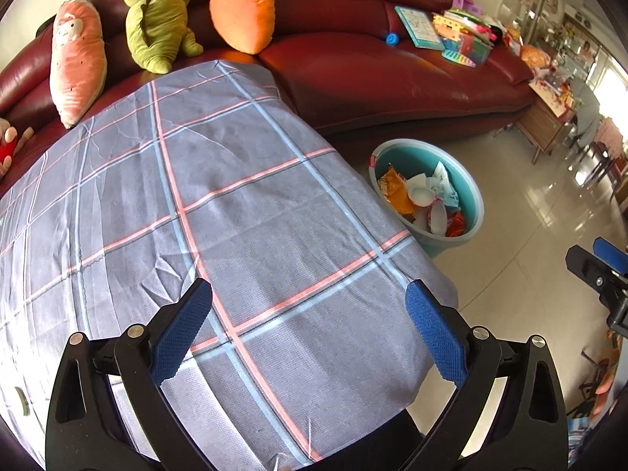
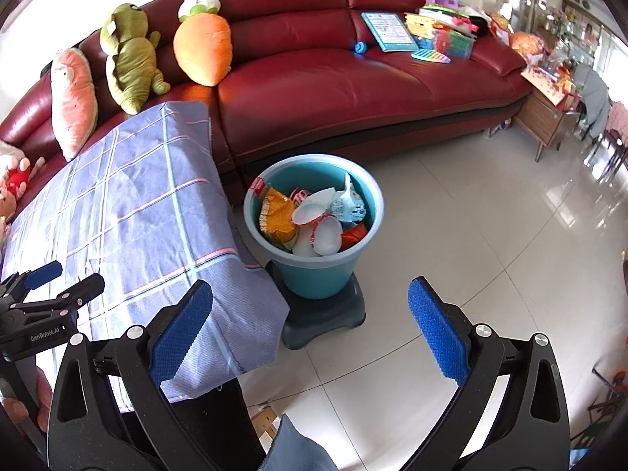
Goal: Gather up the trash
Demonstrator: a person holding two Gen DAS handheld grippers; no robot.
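Left gripper jaws spread wide, nothing between them. Right gripper likewise wide apart, holding nothing. Both point forward, side by side.

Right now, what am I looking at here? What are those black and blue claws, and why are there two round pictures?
There is no robot. A person holds a two-finger gripper in each hand, each with a wide-angle camera looking along its fingers, which gives two round pictures.

The left gripper hangs open over a table covered by a checked cloth; I see no trash on the cloth. The right gripper hangs open over the tiled floor, also empty.

The job is collecting trash. Beside the table a teal bucket stands on a dark stool, already holding wrappers and white cups. Behind is a red sofa with plush toys.
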